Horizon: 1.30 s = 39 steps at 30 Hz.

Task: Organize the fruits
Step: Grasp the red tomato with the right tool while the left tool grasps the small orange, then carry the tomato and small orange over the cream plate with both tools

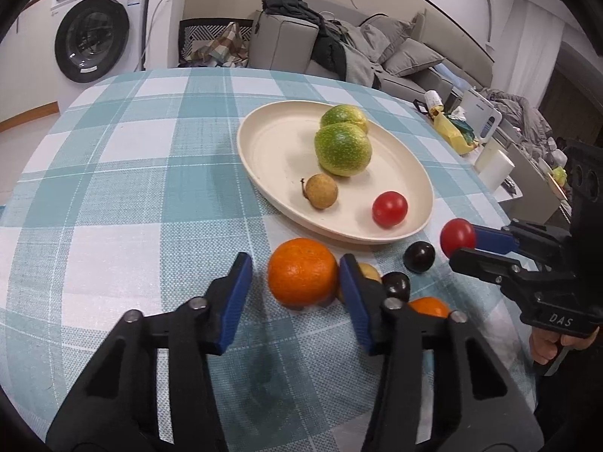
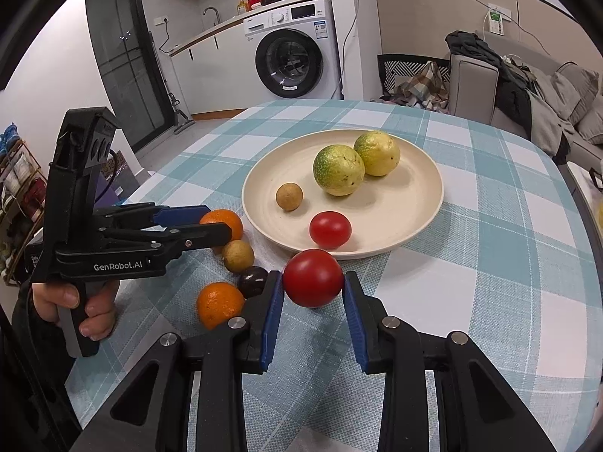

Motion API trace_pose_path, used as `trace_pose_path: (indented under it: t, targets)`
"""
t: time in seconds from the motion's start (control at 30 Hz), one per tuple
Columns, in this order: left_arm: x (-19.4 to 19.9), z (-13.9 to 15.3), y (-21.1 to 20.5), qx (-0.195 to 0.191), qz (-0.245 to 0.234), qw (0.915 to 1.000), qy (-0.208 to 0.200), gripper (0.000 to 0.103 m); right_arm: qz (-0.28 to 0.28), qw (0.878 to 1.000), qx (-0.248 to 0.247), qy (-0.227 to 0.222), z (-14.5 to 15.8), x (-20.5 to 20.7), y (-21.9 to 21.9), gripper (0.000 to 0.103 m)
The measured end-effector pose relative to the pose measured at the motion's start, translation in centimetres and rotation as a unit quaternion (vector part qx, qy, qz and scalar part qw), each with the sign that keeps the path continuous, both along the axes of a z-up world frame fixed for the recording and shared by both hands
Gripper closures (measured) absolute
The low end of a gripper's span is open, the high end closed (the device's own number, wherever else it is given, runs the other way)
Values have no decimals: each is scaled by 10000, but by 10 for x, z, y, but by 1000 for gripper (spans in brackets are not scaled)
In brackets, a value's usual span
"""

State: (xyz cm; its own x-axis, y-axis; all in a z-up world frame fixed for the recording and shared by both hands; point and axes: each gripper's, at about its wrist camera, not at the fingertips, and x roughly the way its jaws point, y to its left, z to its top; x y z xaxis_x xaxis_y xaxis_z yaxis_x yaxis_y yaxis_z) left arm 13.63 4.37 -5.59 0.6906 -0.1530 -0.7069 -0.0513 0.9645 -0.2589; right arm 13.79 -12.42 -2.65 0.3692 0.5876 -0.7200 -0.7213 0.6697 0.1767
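Note:
My left gripper stands open around an orange on the checked cloth. Its right pad touches the fruit and its left pad is a small gap away. My right gripper is shut on a red tomato, held just above the cloth at the near rim of the cream plate. On the plate lie two green-yellow round fruits, a longan and another tomato. A second orange, a longan and two dark plums lie between the grippers.
The round table's edge curves away at left and far side. A washing machine and a grey sofa stand beyond it. A cluttered low table sits off the right side. A hand grips the left tool.

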Motion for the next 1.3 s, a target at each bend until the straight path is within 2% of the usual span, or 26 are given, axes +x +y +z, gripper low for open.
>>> trace_pose_path:
  t: [0.2,0.43,0.63,0.87,1.3]
  targets:
    - [-2,2,-1,-14,11,10000,-46,68,-90,9999,47,15,-1,3,-3,70]
    - [-9,12,1,-5,9,9994,-352,68,-228,9995,197,-30,1,8,-9,70]
    - [-18,26,8,-162,121,9972,-722,68,-419,9984,370,-79,5,12,-14,70]
    - [-21,35,9,-150,229,9957,-887,68,-644,9963,551,-116,12,16,-19,70]
    - [-9,52,-4,317,264,9938,-1029,68,-742,9944,708,-236,21,26,-14,70]
